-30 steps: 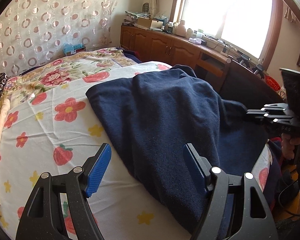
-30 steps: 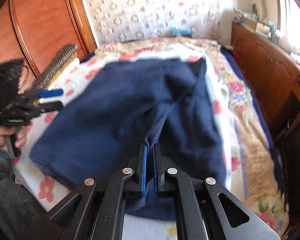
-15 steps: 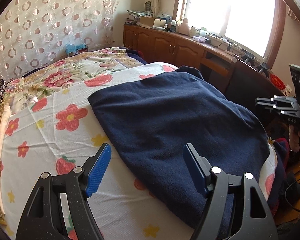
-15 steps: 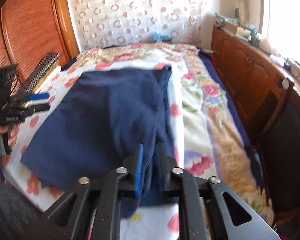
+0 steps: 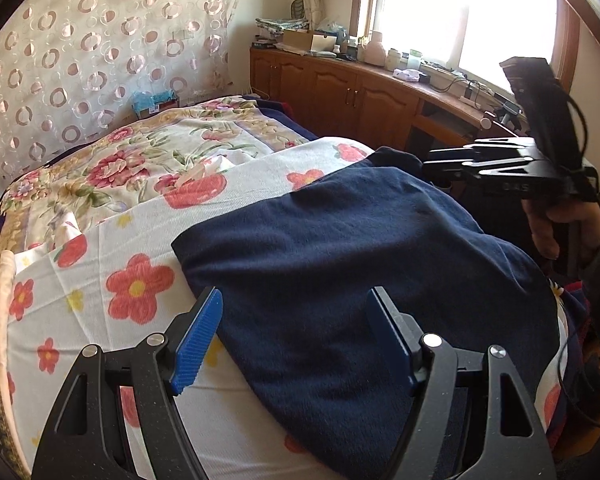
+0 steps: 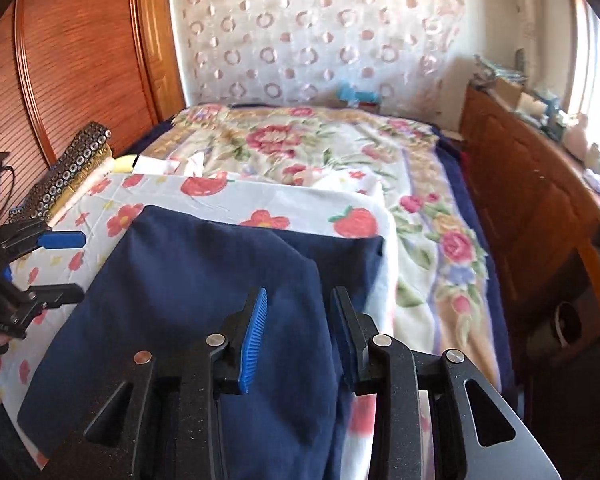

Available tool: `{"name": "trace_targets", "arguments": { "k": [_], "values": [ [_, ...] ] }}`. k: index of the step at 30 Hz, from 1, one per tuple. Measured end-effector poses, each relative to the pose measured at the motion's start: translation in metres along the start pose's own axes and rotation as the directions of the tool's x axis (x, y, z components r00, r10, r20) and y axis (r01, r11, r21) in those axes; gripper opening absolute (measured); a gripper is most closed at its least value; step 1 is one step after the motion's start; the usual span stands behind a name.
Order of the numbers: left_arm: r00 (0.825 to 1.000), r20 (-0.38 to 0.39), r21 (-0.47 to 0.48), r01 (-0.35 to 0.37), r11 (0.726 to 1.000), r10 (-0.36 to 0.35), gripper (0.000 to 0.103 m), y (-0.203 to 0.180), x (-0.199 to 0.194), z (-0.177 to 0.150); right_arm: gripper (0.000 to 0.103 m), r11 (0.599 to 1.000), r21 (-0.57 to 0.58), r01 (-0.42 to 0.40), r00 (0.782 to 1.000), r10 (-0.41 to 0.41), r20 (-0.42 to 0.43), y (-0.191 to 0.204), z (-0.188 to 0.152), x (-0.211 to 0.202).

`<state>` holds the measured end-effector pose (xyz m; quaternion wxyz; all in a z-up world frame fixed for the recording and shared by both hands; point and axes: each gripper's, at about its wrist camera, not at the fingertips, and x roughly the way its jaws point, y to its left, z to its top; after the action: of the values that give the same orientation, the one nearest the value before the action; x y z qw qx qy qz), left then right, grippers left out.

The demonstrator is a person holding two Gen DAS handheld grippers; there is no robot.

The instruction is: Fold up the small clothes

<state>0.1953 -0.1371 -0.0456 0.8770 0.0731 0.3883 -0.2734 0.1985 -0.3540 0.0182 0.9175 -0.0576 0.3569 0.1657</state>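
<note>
A dark navy garment (image 5: 364,264) lies folded flat on the white flowered sheet (image 5: 100,280); it also shows in the right wrist view (image 6: 204,296). My left gripper (image 5: 296,312) is open and empty, hovering over the garment's near left edge. My right gripper (image 6: 298,308) is open and empty above the garment's right side. The right gripper also shows in the left wrist view (image 5: 432,162) beyond the garment's far corner. The left gripper shows in the right wrist view (image 6: 70,266) at the garment's left edge.
The bed carries a floral quilt (image 6: 320,148) behind the sheet. A wooden cabinet (image 5: 340,96) with clutter runs under the window on the right. A wooden headboard (image 6: 72,60) and a patterned pillow (image 6: 68,172) stand on the left. A patterned curtain (image 6: 320,32) hangs behind.
My right gripper let go of the garment's edge and opened. The lifted part now lies flat. My left gripper stayed open and moved a little closer to the garment.
</note>
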Motion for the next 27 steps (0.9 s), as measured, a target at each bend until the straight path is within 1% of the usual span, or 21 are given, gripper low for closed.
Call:
{"name": "trace_targets", "arguments": {
  "k": [4,5,8,11,13,14,15,16,19,23,25,27],
  "values": [
    [1.0,-0.014,-0.009,0.009,1.0,-0.009,0.075,0.007,0.008,0.004,0.035,1.0,0.006,-0.021,0.999,0.022,-0.044,-0.011,0.006,0.022],
    [1.0,-0.017,-0.01,0.01,1.0,-0.01,0.075,0.006,0.01,0.004,0.037,0.999,0.014,-0.03,0.998,0.031,-0.054,-0.017,0.008,0.025],
    [0.999,-0.026,-0.009,0.018,1.0,-0.019,0.075,0.008,0.016,0.005,0.04,0.998,0.039,-0.055,0.995,0.058,-0.083,-0.021,0.013,0.033],
    [0.999,-0.029,-0.011,0.025,1.0,-0.025,0.075,0.01,0.019,0.007,0.04,0.993,0.07,-0.095,0.988,0.103,-0.116,-0.02,0.023,0.041],
    [0.999,-0.026,-0.014,0.028,1.0,-0.028,0.075,0.011,0.019,0.009,0.04,0.992,0.078,-0.104,0.985,0.113,-0.128,-0.019,0.025,0.045],
    [0.999,-0.022,-0.013,0.027,1.0,-0.027,0.075,0.012,0.018,0.01,0.036,0.99,0.079,-0.116,0.984,0.126,-0.125,-0.02,0.026,0.046],
    [1.0,-0.018,-0.014,0.023,1.0,-0.023,0.075,0.013,0.018,0.011,0.012,0.989,0.074,-0.126,0.984,0.134,-0.117,-0.018,0.027,0.044],
    [1.0,-0.009,-0.02,0.018,1.0,-0.018,0.075,0.015,0.016,0.013,0.007,0.99,0.064,-0.127,0.986,0.133,-0.105,-0.017,0.027,0.042],
    [1.0,0.018,-0.038,0.008,0.999,-0.007,0.075,0.022,0.007,0.014,0.007,0.992,0.029,-0.125,0.991,0.126,-0.043,-0.004,0.031,0.029],
    [0.999,0.047,-0.065,-0.006,0.998,0.009,0.075,0.033,-0.004,0.014,0.007,0.988,-0.02,-0.152,0.988,0.153,0.017,0.028,0.029,0.007],
    [0.998,0.058,-0.074,-0.014,0.997,0.018,0.075,0.039,-0.008,0.012,0.007,0.983,-0.027,-0.184,0.983,0.185,0.02,0.044,0.023,0.004],
    [0.998,0.065,-0.082,-0.02,0.996,0.025,0.075,0.042,-0.011,0.011,0.007,0.974,-0.04,-0.223,0.975,0.223,0.005,0.061,0.014,0.003]
  ]
}}
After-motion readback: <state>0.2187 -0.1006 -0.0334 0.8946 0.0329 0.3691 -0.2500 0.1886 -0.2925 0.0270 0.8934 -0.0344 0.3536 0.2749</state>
